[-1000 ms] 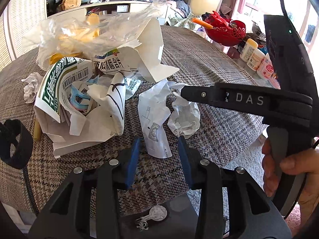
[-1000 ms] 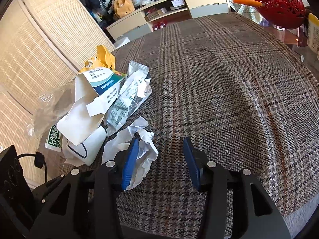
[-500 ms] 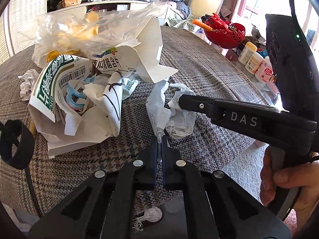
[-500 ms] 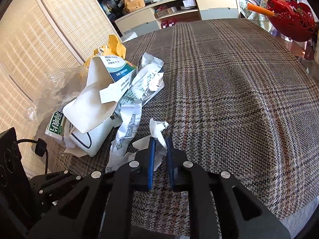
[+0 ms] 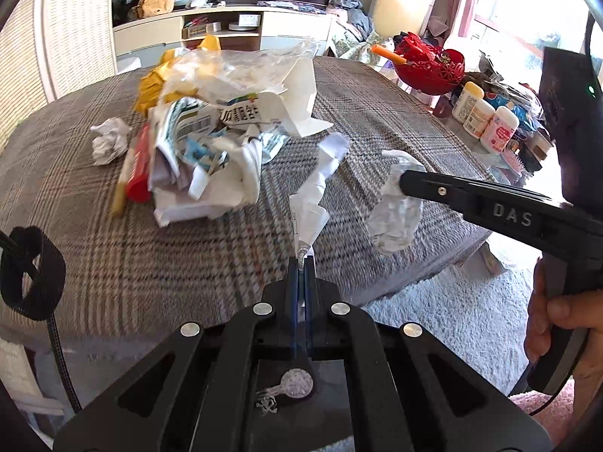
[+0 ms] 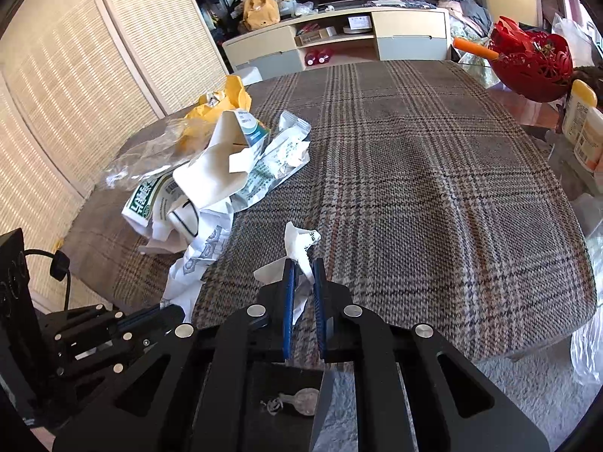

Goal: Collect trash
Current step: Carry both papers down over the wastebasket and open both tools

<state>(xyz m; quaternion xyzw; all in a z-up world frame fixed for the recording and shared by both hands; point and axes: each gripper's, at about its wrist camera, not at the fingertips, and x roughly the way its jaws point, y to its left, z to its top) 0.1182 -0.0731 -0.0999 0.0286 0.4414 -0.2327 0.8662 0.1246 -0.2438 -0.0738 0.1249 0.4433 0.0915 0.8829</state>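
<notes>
Pinching a long white paper strip [image 5: 316,196] in the closed left gripper [image 5: 300,263], clear of the plaid table [image 5: 132,263]. Clamping one crumpled white wad [image 6: 299,248] in the closed right gripper [image 6: 301,267]. Lying far left: one trash heap [image 5: 226,128], one loose paper ball [image 5: 109,141]. Standing far right: one red bowl [image 5: 429,67], three bottles [image 5: 486,120].

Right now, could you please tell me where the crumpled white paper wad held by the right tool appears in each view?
Left wrist view: right of centre, the crumpled white paper wad hangs from the right tool's tip, lifted above the plaid cloth.
Right wrist view: low centre, pinched between the blue pads.
Shared landmark: the red openwork bowl, upper right in both.
</notes>
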